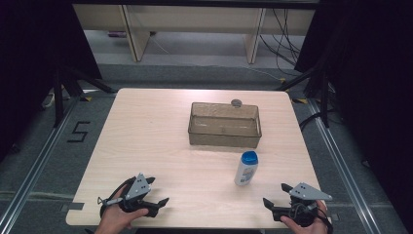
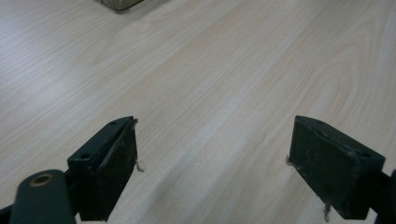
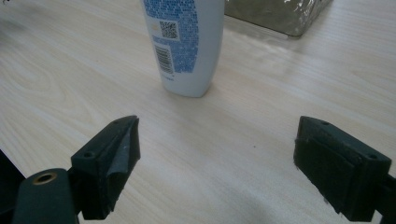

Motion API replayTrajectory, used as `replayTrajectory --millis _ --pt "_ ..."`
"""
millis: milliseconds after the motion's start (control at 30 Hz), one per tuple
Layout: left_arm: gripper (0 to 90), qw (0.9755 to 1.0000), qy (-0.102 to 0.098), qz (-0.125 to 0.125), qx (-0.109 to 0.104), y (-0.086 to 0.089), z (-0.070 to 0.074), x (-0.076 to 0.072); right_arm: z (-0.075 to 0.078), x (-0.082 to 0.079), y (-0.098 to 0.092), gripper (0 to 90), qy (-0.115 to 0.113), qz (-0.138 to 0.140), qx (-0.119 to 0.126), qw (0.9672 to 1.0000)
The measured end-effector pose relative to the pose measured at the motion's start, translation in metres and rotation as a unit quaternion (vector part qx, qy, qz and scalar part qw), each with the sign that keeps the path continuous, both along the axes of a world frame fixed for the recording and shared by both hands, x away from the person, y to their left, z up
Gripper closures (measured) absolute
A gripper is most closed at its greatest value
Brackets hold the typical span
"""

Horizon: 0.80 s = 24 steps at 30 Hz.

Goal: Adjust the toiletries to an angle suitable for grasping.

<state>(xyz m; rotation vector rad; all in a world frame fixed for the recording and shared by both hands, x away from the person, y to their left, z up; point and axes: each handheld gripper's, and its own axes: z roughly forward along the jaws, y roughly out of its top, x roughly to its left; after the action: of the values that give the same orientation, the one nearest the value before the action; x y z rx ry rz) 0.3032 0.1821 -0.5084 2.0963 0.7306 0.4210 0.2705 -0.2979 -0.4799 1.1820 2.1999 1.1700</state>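
— High view, what's the stage?
— Right tool [image 1: 278,196] and left tool [image 1: 157,191] both gape empty, low on the tabletop [image 1: 146,136]. I'd judge it's the approach.
— And the bottle [image 1: 246,168]?
— White, blue cap, upright, between the right tool and the clear bin [image 1: 224,137]. Next: reach forward, straddle its body.

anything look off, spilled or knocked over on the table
Nothing stands out. The white plastic bottle with a blue cap stands upright on the pale wooden table, in front of the clear rectangular plastic bin, which sits level. A small dark round object lies behind the bin; it is too small to identify.
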Motion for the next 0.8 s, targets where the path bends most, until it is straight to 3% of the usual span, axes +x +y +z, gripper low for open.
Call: replayTrajectory --millis 133,167,233,267,300,367,400,467,500,533,667,767,800 --pt "15.0 1.0000 -0.001 -0.001 0.000 0.000 0.000 0.000 0.000 0.000 0.001 15.7 -0.005 0.005 0.001 1.0000" --pt "15.0 0.9998 -0.003 -0.007 0.019 0.002 0.001 0.001 0.001 0.000 0.001 15.7 -0.004 0.008 0.004 1.0000" --pt "15.0 0.9999 -0.003 -0.005 0.015 0.001 0.001 0.001 0.001 -0.002 0.004 15.7 0.007 0.006 0.017 0.9998" --pt "15.0 1.0000 -0.003 -0.003 0.008 0.001 0.000 0.001 0.001 0.000 0.003 15.7 -0.009 0.016 0.011 0.9998" --pt "15.0 0.9998 -0.002 -0.009 0.018 0.002 0.001 0.002 0.001 0.000 0.003 15.7 -0.010 0.019 0.011 0.9997" --pt "15.0 0.9998 -0.001 -0.009 0.018 0.002 0.001 0.002 0.001 -0.001 0.006 15.6 0.002 0.015 0.023 0.9996" --pt "15.0 0.9999 -0.001 -0.006 0.008 0.001 0.000 0.001 0.001 -0.001 0.006 15.6 0.002 0.019 0.025 0.9995" --pt "15.0 0.9998 -0.002 -0.009 0.018 0.002 0.001 0.002 0.001 0.002 0.005 15.6 -0.012 0.028 0.019 0.9994" --pt "15.0 0.9998 0.001 -0.011 0.018 0.002 0.001 0.002 0.002 0.000 0.008 15.7 -0.004 0.028 0.028 0.9992" --pt "15.0 0.9998 0.001 -0.011 0.018 0.002 0.001 0.002 0.002 0.003 0.006 15.6 -0.020 0.036 0.017 0.9990" --pt "15.0 0.9999 0.004 -0.009 0.011 0.001 0.000 0.001 0.003 0.004 0.009 15.6 -0.014 0.042 0.031 0.9986" --pt "15.0 0.9999 0.001 -0.006 0.010 0.001 0.000 0.001 0.004 0.006 0.010 15.7 -0.025 0.047 0.031 0.9981" --pt "15.0 0.9999 0.001 -0.007 0.010 0.001 0.000 0.001 0.004 0.005 0.011 15.7 -0.017 0.043 0.039 0.9982"
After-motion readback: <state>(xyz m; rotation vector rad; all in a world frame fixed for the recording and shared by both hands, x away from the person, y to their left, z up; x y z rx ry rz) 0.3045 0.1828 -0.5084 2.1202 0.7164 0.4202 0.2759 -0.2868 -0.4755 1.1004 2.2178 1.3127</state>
